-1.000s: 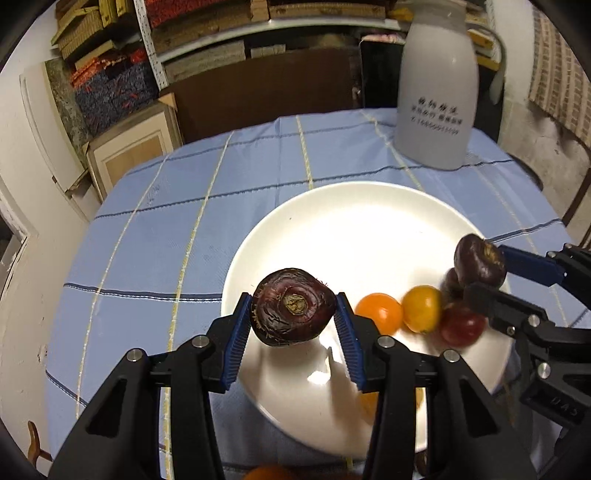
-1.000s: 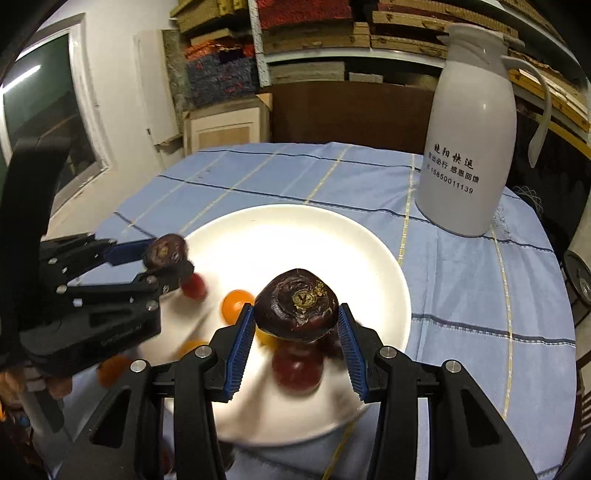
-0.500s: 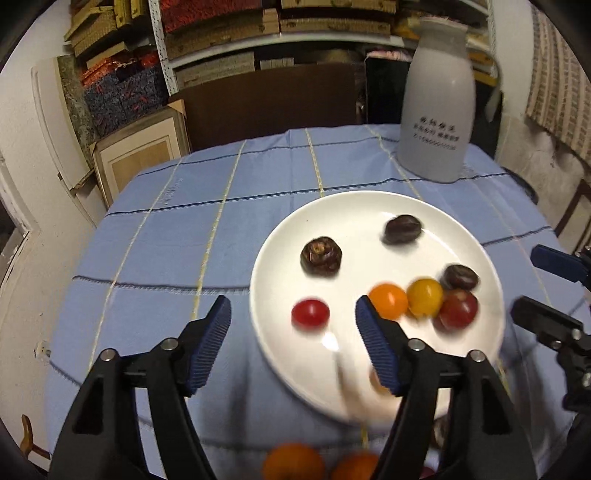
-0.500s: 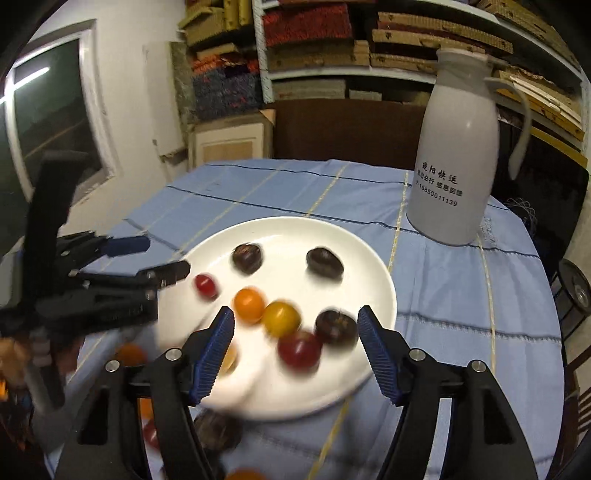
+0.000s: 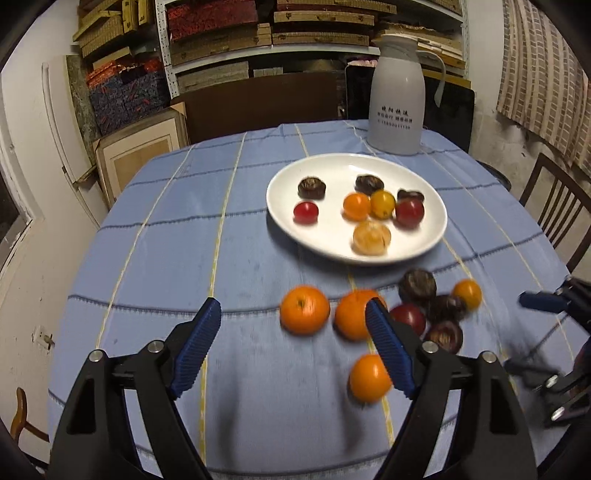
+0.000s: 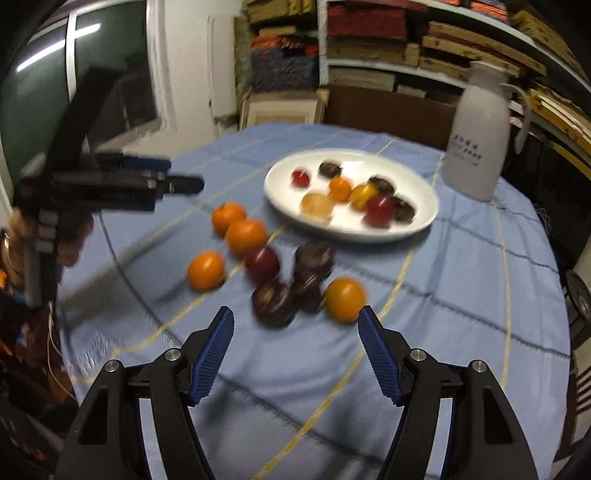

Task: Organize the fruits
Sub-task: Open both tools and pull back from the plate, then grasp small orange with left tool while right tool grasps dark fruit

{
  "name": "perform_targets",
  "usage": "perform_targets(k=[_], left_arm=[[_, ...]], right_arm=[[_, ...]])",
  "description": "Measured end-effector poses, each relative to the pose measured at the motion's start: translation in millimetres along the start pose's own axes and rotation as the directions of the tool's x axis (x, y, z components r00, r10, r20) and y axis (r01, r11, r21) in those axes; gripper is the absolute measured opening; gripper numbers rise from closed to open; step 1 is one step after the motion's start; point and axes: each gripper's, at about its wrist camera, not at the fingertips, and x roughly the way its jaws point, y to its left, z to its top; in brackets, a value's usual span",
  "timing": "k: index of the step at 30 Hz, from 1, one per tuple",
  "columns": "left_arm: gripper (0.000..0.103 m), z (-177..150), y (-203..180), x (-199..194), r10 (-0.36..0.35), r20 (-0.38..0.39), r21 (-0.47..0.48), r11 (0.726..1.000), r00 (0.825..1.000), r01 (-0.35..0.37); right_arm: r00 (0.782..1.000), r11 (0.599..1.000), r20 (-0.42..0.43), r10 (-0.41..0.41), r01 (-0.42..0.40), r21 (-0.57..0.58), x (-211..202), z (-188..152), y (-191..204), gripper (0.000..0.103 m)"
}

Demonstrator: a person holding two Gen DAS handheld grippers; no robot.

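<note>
A white plate [image 5: 332,236] [image 6: 280,186] on the blue cloth holds several small fruits: dark brown ones [image 5: 311,187], red [image 5: 306,212] and yellow cherry tomatoes, and a peeled mandarin [image 5: 371,238]. Nearer, loose on the cloth, lie two mandarins [image 5: 304,310] [image 6: 245,236], an orange tomato [image 5: 369,377] [image 6: 205,270], a dark red tomato [image 6: 262,263] and several dark fruits [image 6: 275,302]. My left gripper [image 5: 292,308] [image 6: 183,171] hovers over the loose mandarins, its jaws opening with nothing between them. My right gripper [image 6: 295,314] [image 5: 517,332] is open and empty, just short of the dark fruits.
A white thermos jug [image 5: 397,107] [image 6: 476,147] stands behind the plate. Stacked boxes fill the shelves [image 5: 314,26] at the back. A wooden chair [image 5: 554,206] stands to the table's right. A hand [image 6: 70,236] holds the left gripper at the table's left edge.
Both grippers let go of the dark fruits they held over the plate, opened, and pulled back toward the near side. The loose fruits on the cloth have come into view.
</note>
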Motion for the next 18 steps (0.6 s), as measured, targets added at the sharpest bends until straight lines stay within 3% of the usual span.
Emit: perform_targets(k=[7, 11, 18], left_arm=[[0.078, -15.7, 7.9, -4.1, 0.007, -0.008, -0.016, 1.0, 1.0, -0.007], [0.078, -20.5, 10.0, -4.9, 0.002, -0.005, -0.012, 1.0, 1.0, -0.002], [0.078, -26.2, 2.8, 0.8, -0.028, -0.018, 0.004, 1.0, 0.999, 0.029]], right_arm=[[0.996, 1.0, -0.092, 0.015, -0.014, 0.002, 37.7, 0.3, 31.0, 0.065], [0.992, 0.999, -0.127, 0.013, -0.009, 0.032, 51.0, -0.1, 31.4, 0.055], [0.99, 0.997, -0.144, -0.008, 0.019, 0.077, 66.6, 4.4, 24.8, 0.055]])
